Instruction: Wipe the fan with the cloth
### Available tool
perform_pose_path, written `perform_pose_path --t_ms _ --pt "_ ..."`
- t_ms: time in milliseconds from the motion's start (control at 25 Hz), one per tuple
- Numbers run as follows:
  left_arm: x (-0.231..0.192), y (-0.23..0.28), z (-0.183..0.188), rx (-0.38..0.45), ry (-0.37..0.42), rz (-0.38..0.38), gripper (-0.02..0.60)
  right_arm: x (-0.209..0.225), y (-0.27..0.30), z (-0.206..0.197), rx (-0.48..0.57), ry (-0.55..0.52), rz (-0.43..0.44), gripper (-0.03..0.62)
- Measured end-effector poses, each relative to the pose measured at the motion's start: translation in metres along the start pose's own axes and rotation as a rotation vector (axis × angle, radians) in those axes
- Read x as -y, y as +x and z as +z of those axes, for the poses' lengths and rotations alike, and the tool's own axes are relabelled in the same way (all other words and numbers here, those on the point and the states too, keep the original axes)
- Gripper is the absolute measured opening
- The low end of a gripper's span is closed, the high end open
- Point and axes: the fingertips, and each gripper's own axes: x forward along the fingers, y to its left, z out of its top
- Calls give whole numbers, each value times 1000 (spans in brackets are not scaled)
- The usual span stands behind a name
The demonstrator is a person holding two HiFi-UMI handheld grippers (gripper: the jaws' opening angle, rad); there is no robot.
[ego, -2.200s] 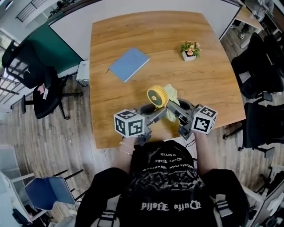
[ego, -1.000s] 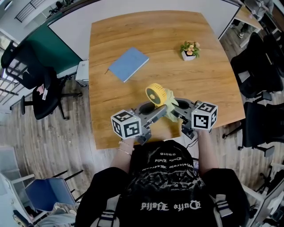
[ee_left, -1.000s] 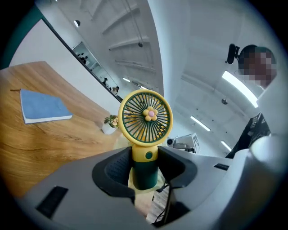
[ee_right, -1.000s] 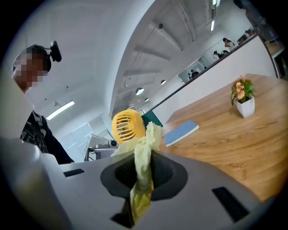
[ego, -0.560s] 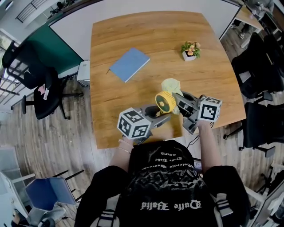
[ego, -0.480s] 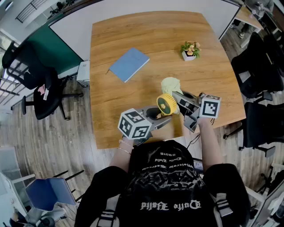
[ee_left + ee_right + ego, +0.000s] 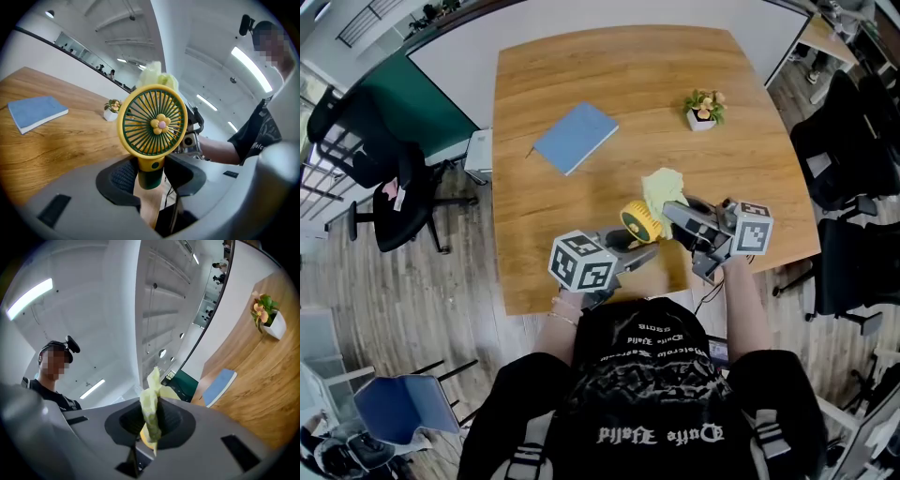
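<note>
A small hand fan (image 7: 639, 222) with a yellow rim and green grille is held above the wooden table (image 7: 581, 75). My left gripper (image 7: 636, 246) is shut on its green handle (image 7: 151, 174), and the grille with its flower centre (image 7: 161, 124) faces the left gripper view. My right gripper (image 7: 670, 214) is shut on a pale green cloth (image 7: 661, 186). The cloth (image 7: 152, 411) sticks up between the pads. It lies against the far side of the fan's head, and a tuft of cloth (image 7: 157, 75) shows over the rim.
A blue notebook (image 7: 574, 137) lies on the table's left half. A small potted plant (image 7: 703, 107) stands at the far right. Black office chairs (image 7: 848, 141) stand off the table's right edge and another chair (image 7: 366, 159) to its left.
The right gripper has lifted the cloth from the fan's near right side to its far side. The fan has tipped from facing up to facing the left gripper.
</note>
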Motion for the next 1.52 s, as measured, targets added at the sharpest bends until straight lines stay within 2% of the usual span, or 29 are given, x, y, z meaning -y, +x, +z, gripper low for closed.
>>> perform_pose_path --t_ms 80,160,360,480,600,680,760,880,1120,1280,1440,1520 --pt "-2 -7 11 67 -34 -11 195 -5 -2 -7 -5 27 27 44" --pt "-3 -11 18 97 -39 -10 195 -7 -4 -18 -39 47 41 44" --pt "-5 -11 19 51 13 17 193 -6 -7 -38 -146 24 25 44" --pt "0 -14 22 65 31 -14 193 9 -13 -51 -250 -18 -59 46" --pt "12 -13 19 7 88 -65 193 31 -17 -62 -334 -95 -177 46" --pt "23 -7 15 -47 126 -107 193 42 -17 -62 -334 -106 -214 46" --pt "31 -3 11 -80 145 -144 193 46 -14 -63 -339 -83 -202 46" --pt "34 -4 6 -110 151 -179 193 46 -10 -65 -360 -68 -171 46" --pt "39 -2 -4 -183 149 -231 193 49 6 -60 -365 -89 -170 46" --pt "34 -2 -9 -216 135 -210 193 49 12 -51 -350 -158 -195 44" --pt "23 2 -27 -292 140 -158 193 32 21 -34 -253 -136 -115 44" --pt "14 5 -35 -305 123 -124 193 24 24 -34 -244 -122 -81 44"
